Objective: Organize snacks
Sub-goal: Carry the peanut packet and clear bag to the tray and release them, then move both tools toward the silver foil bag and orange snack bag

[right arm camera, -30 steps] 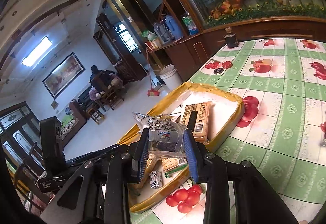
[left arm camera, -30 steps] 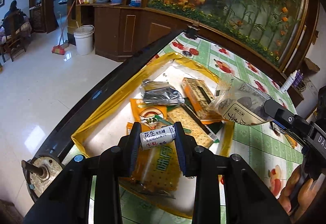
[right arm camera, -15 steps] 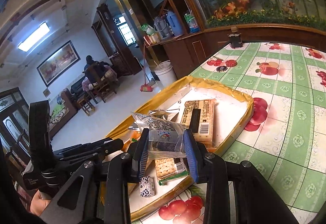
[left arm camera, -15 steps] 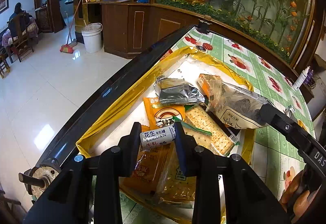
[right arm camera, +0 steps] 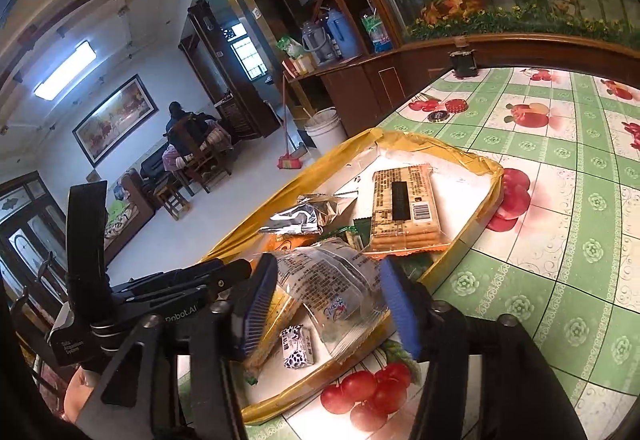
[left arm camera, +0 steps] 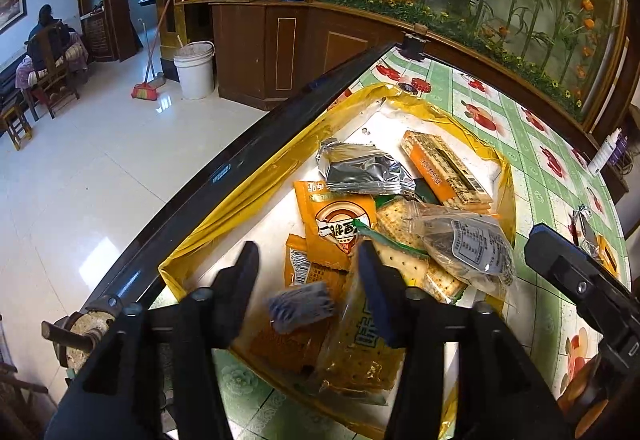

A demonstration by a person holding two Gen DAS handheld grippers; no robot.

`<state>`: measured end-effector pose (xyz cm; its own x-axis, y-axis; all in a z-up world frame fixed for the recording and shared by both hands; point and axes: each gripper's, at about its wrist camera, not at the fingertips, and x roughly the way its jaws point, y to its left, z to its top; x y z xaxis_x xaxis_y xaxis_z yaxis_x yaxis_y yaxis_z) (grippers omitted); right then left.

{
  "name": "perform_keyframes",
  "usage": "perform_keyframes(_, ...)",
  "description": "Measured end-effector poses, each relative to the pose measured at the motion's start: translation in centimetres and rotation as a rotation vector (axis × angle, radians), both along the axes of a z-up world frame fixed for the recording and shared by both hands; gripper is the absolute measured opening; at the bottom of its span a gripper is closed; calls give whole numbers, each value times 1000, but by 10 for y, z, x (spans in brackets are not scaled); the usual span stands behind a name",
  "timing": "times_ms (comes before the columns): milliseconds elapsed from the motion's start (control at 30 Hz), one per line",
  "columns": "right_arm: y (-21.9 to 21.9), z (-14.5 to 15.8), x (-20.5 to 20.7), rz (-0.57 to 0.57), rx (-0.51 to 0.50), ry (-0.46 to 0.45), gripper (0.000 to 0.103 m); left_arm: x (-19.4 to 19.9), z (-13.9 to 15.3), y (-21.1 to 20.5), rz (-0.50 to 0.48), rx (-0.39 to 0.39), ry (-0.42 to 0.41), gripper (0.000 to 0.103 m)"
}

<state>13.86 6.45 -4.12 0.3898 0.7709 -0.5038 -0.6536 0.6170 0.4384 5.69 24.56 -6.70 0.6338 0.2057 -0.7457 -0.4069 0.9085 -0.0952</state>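
Two grippers opening over yellow tray (right arm camera: pixel 486 176), snacks crowding its near end

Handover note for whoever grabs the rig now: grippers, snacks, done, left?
Left hand-held gripper: jaws opening, small candy pack blurred between them, pads off it.
Right hand-held gripper: jaws opening, clear snack bag between them, resting on the pile.
Yellow tray holds the crackers, the silver pouch and the orange packets.
Done: both items are over the tray.
Left: loose wrappers on the tablecloth.
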Motion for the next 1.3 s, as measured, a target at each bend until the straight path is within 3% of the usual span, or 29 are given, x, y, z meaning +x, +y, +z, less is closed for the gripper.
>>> perform_keyframes(100, -4, 5, -7, -5, -3, -14, 68, -4, 4, -3, 2, 15, -14, 65)
perform_keyframes(533, -47, 22, -16, -74, 35, -40, 72, -8, 26, -25, -25, 54, -49, 65)
perform_keyframes(667, -62, 22, -16, -103, 40, -42, 74, -9, 30, -33, -32, 67, -56, 73)
perform_keyframes(800, -78, 23, -16, -130, 43, -40, 75, -7, 34, -45, -49, 77, -60, 73)
perform_keyframes(1300, -170, 17, -16, -297, 49, -25, 82, 10, 37, -98, -157, 93, -39, 73)
